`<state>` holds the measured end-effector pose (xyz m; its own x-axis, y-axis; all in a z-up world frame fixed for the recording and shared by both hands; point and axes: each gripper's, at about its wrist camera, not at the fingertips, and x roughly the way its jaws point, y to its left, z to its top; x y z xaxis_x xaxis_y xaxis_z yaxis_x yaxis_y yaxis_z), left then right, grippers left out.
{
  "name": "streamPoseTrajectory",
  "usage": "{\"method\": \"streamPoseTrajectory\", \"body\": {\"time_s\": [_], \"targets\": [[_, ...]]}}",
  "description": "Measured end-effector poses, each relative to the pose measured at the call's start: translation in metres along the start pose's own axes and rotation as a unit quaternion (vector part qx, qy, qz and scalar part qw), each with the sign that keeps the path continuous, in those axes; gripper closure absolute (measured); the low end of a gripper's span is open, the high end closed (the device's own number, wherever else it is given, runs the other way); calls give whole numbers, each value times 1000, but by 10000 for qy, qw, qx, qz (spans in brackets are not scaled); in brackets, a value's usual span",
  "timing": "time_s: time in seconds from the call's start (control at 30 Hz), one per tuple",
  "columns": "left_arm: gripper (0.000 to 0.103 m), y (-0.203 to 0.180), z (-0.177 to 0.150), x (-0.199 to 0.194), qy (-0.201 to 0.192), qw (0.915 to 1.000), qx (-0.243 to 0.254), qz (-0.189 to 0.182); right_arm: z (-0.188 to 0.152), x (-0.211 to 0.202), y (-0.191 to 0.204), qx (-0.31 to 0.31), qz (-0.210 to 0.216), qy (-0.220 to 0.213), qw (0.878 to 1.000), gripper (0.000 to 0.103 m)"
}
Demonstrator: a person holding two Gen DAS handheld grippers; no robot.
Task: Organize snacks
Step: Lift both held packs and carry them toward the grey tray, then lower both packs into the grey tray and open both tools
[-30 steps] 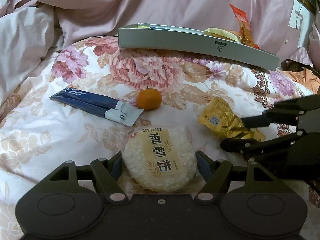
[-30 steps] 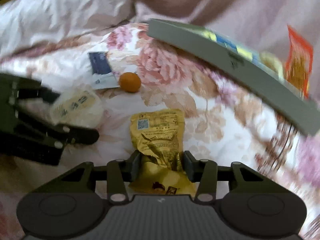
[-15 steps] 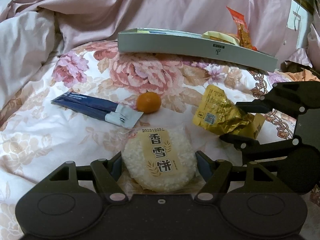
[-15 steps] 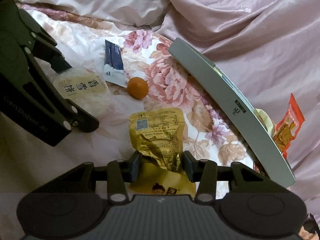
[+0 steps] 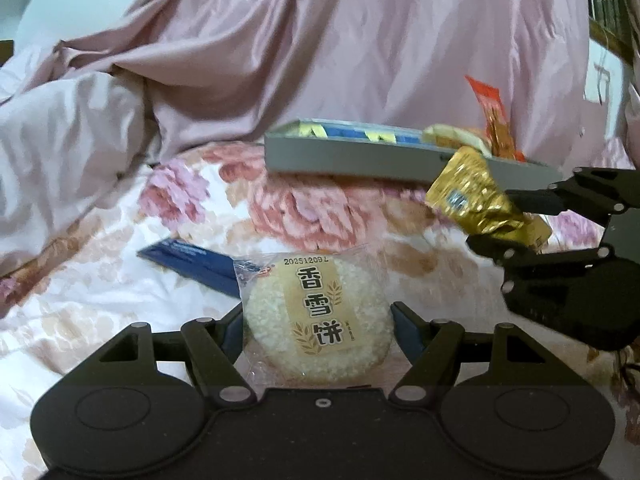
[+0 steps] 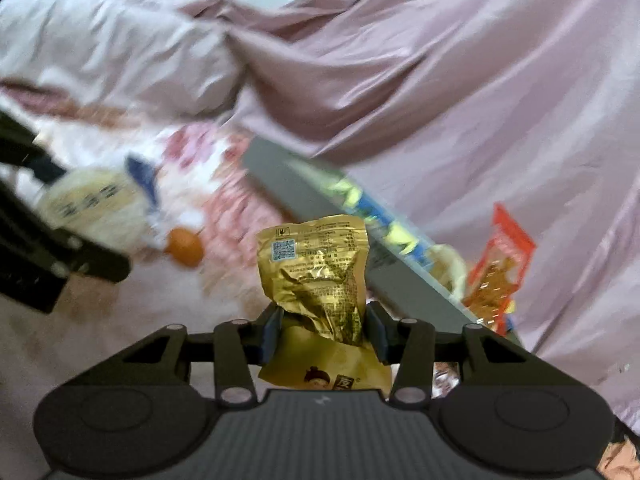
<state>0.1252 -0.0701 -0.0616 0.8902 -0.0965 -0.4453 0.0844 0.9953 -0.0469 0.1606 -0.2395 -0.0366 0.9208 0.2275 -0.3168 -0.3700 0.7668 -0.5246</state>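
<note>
The round rice cracker packet [image 5: 320, 316] sits between the fingers of the left hand-held gripper [image 5: 318, 320], which is closed against its two sides and holds it above the floral bedspread [image 5: 100, 280]. The gold foil snack pouch [image 6: 316, 268] is pinched at its crumpled middle by the right hand-held gripper [image 6: 322, 330], its jaws narrow, the pouch standing up above the fingers. Taking the grey tray [image 5: 352, 158] as landmark: the gold pouch hangs just in front of its near wall at the right end, the rice cracker well in front of it. Inside the tray lie yellow and blue packets [image 5: 360, 133] and an orange-red packet [image 5: 494, 116]. A dark blue sachet [image 5: 192, 264] and a small orange fruit [image 6: 184, 246] lie on the bedspread in front of the tray, near the rice cracker. Pink bedding [image 5: 320, 48] is heaped behind the tray.
</note>
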Motion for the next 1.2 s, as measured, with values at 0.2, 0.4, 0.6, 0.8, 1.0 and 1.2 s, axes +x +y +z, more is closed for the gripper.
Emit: {"method": "streamPoseTrajectory", "body": {"time_s": [0.2, 0.4, 0.6, 0.8, 1.0, 1.2], "targets": [[29, -6, 35, -2, -312, 9994, -115, -6, 10, -2, -25, 476, -447, -469, 9968, 53], [29, -15, 94, 14, -564, 9982, -182, -38, 22, 5, -55, 970, -812, -765, 9890, 53], [29, -26, 139, 35, -725, 9971, -212, 84, 27, 21, -77, 1195, -1154, -1057, 9804, 52], [29, -33, 166, 70, -494, 9976, -396, 284, 32, 50, -87, 1374, -1123, -1174, 9771, 52], [29, -39, 180, 106, -382, 9976, -411, 404, 34, 76, -93, 1624, -839, -867, 9793, 52], [29, -45, 178, 135, -184, 9987, -269, 384, 25, 102, -93, 1816, -487, -290, 9817, 52]]}}
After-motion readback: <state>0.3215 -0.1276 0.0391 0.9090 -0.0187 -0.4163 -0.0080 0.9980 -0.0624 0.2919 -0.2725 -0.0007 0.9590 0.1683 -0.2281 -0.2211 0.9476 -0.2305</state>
